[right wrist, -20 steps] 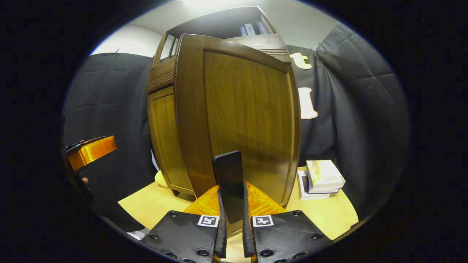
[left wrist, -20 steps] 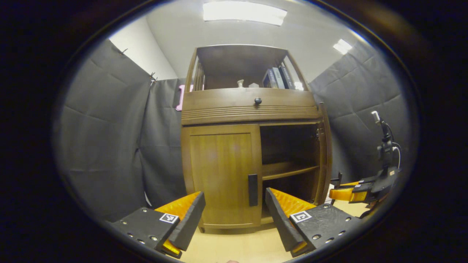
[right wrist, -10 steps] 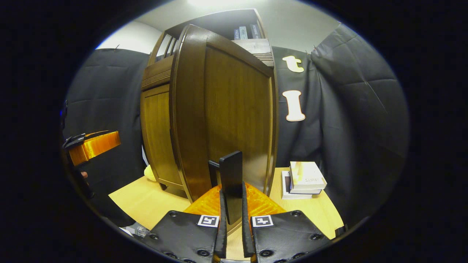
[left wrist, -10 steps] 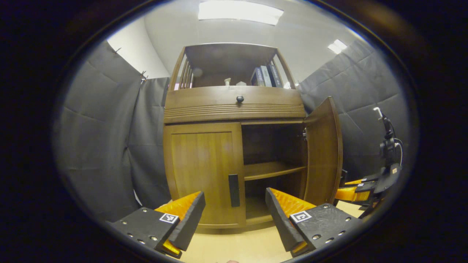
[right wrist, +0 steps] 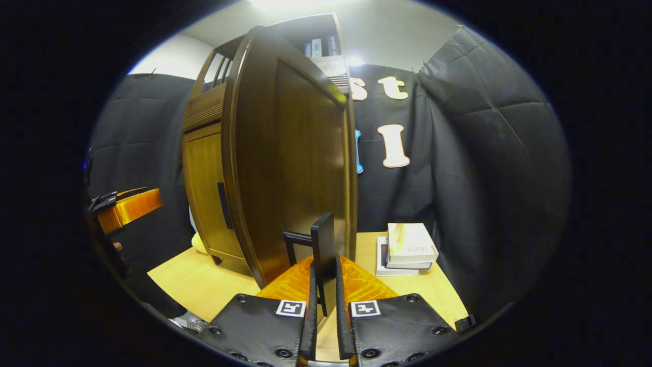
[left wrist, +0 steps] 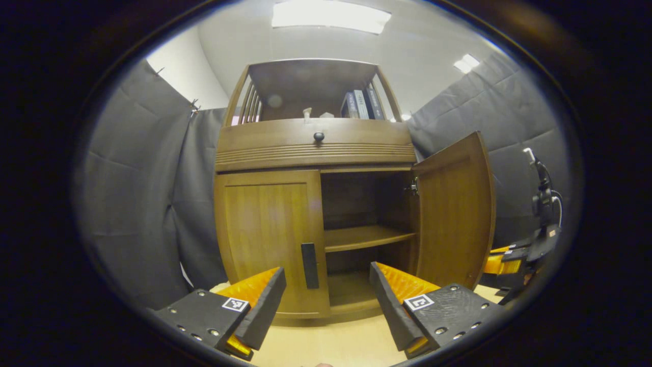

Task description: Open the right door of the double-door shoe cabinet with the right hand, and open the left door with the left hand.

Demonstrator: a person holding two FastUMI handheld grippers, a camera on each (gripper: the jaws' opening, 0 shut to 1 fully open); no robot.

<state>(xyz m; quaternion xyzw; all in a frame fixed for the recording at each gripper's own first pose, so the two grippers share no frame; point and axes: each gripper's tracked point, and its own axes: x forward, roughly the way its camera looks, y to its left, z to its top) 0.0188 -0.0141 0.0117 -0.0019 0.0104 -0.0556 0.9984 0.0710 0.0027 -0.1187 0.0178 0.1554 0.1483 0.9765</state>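
Note:
A brown wooden shoe cabinet (left wrist: 316, 153) stands ahead in the left gripper view. Its right door (left wrist: 456, 209) hangs wide open, baring an inner shelf (left wrist: 364, 237). The left door (left wrist: 267, 239) stays closed, its dark handle (left wrist: 308, 258) just above and between my left gripper's (left wrist: 326, 295) open fingers, some way off. In the right gripper view the right door (right wrist: 300, 163) fills the middle, and my right gripper (right wrist: 324, 311) is shut on the door's dark handle (right wrist: 322, 250). The right gripper (left wrist: 504, 262) also shows past the open door's edge in the left gripper view.
Books (left wrist: 360, 104) and small items sit on the cabinet's top shelf, above a drawer with a round knob (left wrist: 319, 136). A stack of books (right wrist: 407, 248) lies on the light wooden floor (right wrist: 204, 285) beside the cabinet. Black cloth walls close in on both sides.
The right door has swung farther open, pulled by my right gripper on its handle. The left gripper has shifted so the cabinet sits more to the left; it stays open.

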